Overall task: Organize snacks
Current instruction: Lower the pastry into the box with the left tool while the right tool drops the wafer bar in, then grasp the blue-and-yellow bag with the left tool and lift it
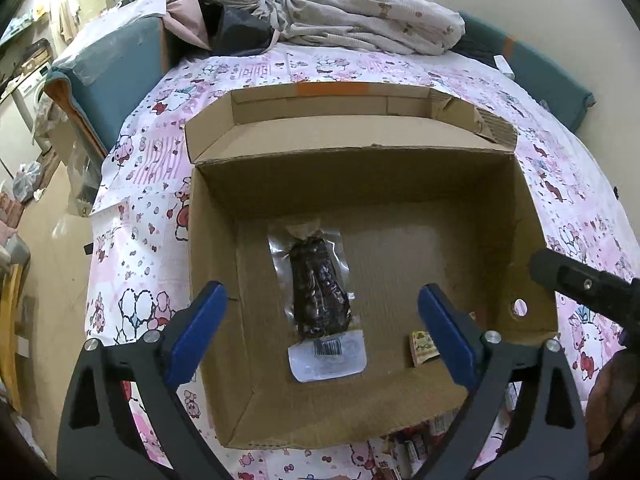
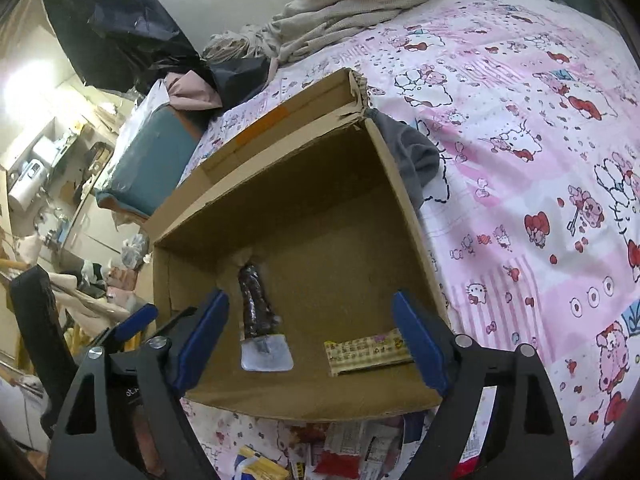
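- Left gripper point(image 1: 322, 334) spread wide, holding nothing, hovering above box point(image 1: 536, 240).
- Right gripper point(image 2: 310, 344) likewise wide and unloaded, poised over the box's point(image 2: 396, 196) near edge.
- Box open on bed point(image 1: 152, 152), flaps folded outward.
- Dark vacuum-sealed snack point(image 1: 320, 292) flat on box floor, left of centre, white label toward near wall.
- Small yellow packet point(image 2: 368, 352) lying near right wall, apart from dark snack point(image 2: 258, 308).
- More snacks point(image 2: 340, 456) loose on bed point(image 2: 540, 160) just outside near wall.
- Crumpled blanket point(image 1: 360, 12) beyond box.
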Motion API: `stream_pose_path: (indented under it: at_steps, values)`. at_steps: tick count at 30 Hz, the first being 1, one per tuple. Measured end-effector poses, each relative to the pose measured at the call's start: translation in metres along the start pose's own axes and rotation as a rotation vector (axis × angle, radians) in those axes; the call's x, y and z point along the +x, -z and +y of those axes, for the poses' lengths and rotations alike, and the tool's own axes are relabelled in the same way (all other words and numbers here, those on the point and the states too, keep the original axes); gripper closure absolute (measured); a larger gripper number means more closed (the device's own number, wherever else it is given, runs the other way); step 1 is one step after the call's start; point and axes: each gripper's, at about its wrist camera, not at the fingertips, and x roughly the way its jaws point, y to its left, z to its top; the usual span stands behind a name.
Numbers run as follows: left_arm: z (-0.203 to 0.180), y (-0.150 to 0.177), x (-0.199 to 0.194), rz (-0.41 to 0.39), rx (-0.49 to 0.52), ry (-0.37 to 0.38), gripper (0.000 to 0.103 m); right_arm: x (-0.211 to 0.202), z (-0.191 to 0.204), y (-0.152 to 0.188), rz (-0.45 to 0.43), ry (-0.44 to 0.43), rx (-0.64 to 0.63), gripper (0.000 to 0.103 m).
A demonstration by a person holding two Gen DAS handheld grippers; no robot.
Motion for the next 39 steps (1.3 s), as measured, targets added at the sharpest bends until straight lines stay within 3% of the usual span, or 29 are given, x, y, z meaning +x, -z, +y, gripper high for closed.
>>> stream_pose_path:
  at_steps: [24,34,39]
  values:
    - [0.020,0.019,-0.045,-0.033,-0.065,-0.019,0.008,-0.037,0.015,0.018,-0.015,-0.002,-0.026,0.016]
    - [0.032,0.048,-0.070,-0.003,-0.101,-0.009,0.008,-0.057,0.011,0.046,0.001,-0.009,-0.005,0.016]
    - [0.036,0.067,-0.076,0.051,-0.106,-0.003,0.008,-0.064,0.005,0.062,0.025,-0.003,0.028,0.016]
